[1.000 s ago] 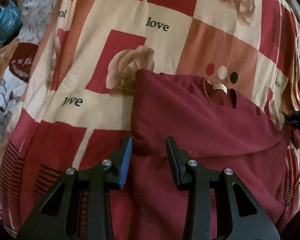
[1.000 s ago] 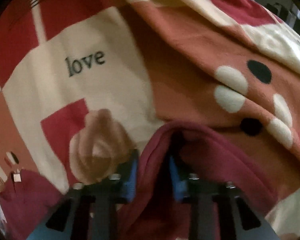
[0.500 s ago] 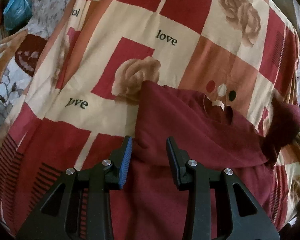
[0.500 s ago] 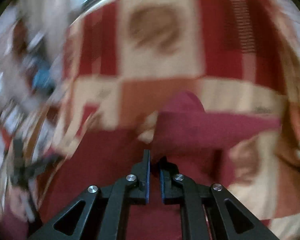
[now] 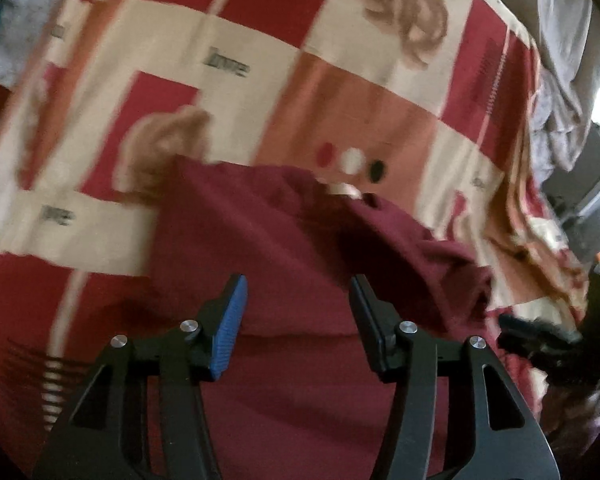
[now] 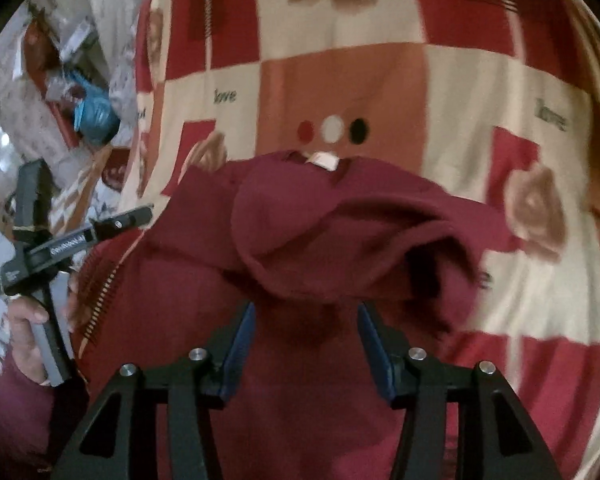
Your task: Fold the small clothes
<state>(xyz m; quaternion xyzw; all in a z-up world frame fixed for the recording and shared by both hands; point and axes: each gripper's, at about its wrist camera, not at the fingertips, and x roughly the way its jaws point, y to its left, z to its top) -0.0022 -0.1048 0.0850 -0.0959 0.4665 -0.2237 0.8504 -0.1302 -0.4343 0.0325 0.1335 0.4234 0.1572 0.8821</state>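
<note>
Dark-red knitted sweater (image 6: 320, 240) on the patchwork-print bed cover (image 6: 380, 80) — one sleeve folded across the chest, remaining folds outstanding. Left tongs (image 5: 298, 312) and right tongs (image 6: 306, 340) have just opened, gripping nothing.

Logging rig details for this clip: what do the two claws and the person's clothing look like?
Both the left claw and right claw are black, with triangular cut-outs, silver screws and blue ribbed pads. The left claw's black body carries white lettering. The sleeve is dark red.
</note>
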